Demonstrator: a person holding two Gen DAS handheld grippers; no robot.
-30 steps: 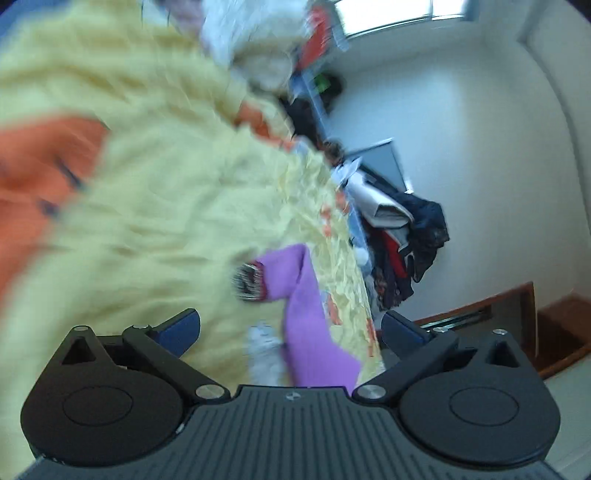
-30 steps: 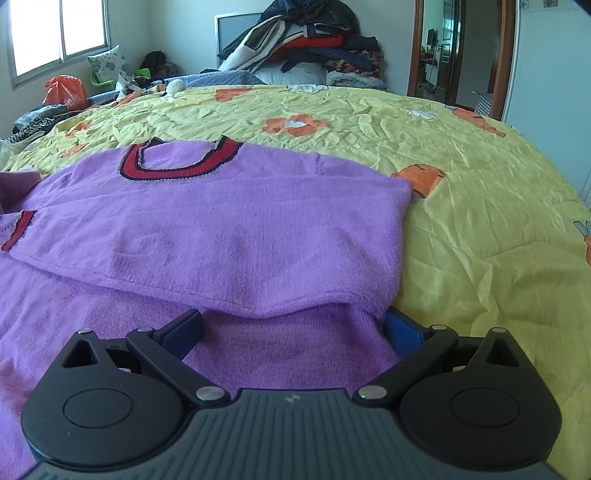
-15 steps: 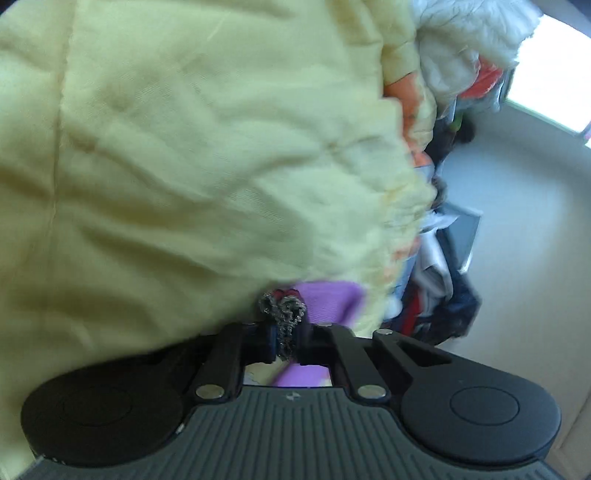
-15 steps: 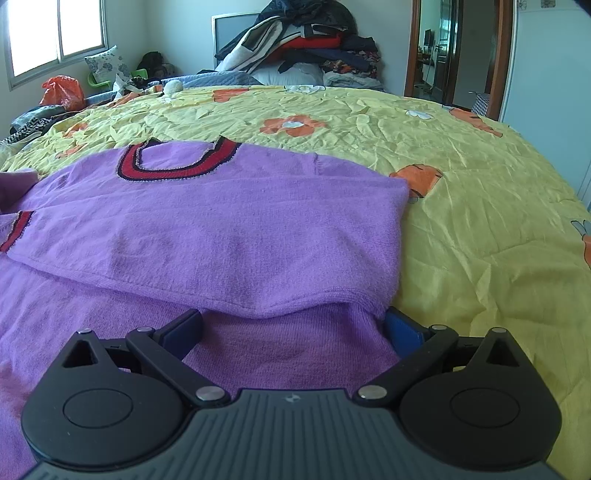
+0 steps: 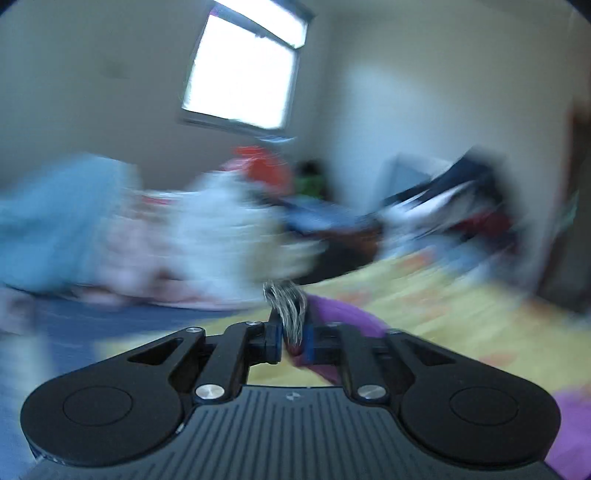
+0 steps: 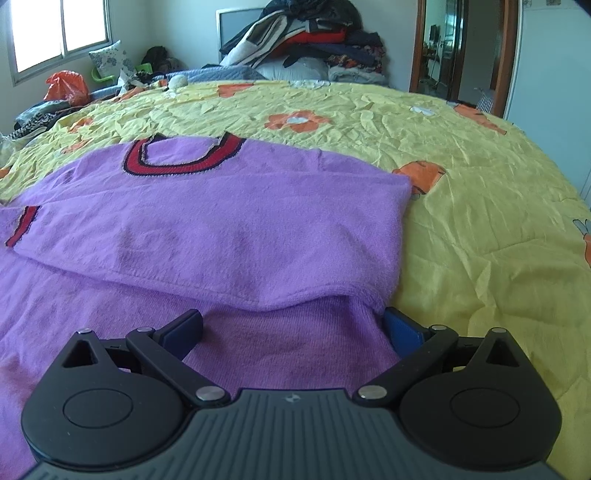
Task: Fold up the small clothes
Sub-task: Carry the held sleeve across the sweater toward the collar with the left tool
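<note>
L gripper (image 5: 291, 338) clamped on sweater (image 6: 229, 221) cuff, folding sleeve; R gripper (image 6: 293, 332) jaws wide, idle; I'd lay cuff toward 12 o'clock next

Daylight enters through the window (image 6: 61, 35), blown out white in both views. The left wrist view is heavily motion-blurred around that window, though its fingers (image 5: 273, 338) stay sharp. The right wrist view is crisp and evenly lit, the doorframe (image 6: 511, 59) opposite the window bowing with fisheye distortion.

The sweater (image 6: 229, 221) lies on the bed (image 6: 480, 206), left of centre, with one sleeve (image 6: 207, 236) folded across its body. A clothes pile (image 6: 306, 40) sits behind the bed.
</note>
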